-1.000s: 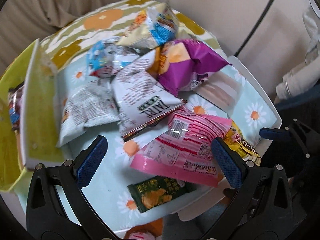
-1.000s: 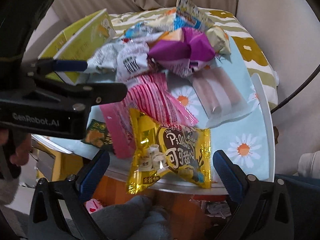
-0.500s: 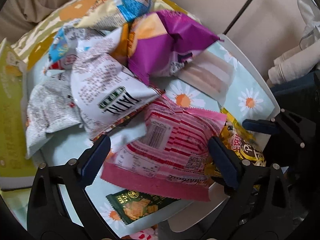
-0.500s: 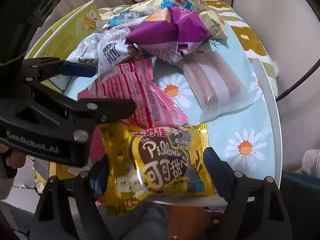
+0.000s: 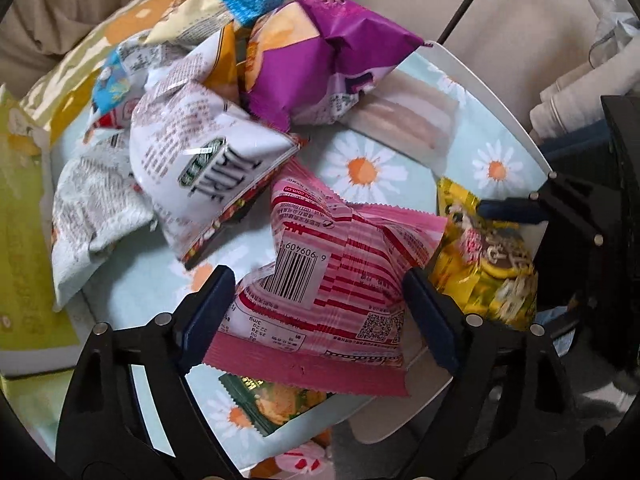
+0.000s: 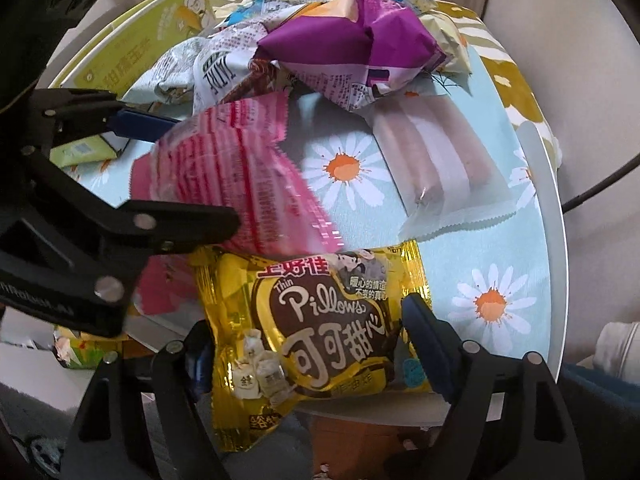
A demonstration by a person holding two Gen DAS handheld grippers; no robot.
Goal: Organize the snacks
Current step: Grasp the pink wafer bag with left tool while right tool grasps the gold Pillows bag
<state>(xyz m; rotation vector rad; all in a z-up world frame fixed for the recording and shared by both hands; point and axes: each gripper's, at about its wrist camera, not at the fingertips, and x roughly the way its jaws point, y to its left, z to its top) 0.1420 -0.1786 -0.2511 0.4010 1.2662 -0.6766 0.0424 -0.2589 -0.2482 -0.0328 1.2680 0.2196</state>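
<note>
A pink striped snack packet (image 5: 340, 280) lies on the daisy-print table near its front edge. My left gripper (image 5: 318, 314) points down over it, its jaws closing. Both blue pads press the packet's sides, and the packet bulges between them. Beside it lies a yellow "Pillows" packet (image 6: 320, 320), half over the table's rim. My right gripper (image 6: 312, 350) has its jaws closing on this packet's two side edges, pads touching. In the right wrist view the left gripper (image 6: 192, 176) holds the pink packet (image 6: 240, 176). The yellow packet (image 5: 488, 272) shows at the right of the left wrist view.
Behind lies a heap of packets: a purple one (image 5: 332, 60), a white one (image 5: 208, 168) and a pale wrapped bar (image 6: 436, 160). A green packet (image 5: 276, 400) sits under the pink one. A yellow-green box (image 5: 24, 240) stands at the left. The table's white rim (image 6: 552, 240) curves right.
Both grippers came down over the table and their jaws narrowed. The left pads now squeeze the pink packet, which has buckled upward; the right pads have closed in on the yellow packet.
</note>
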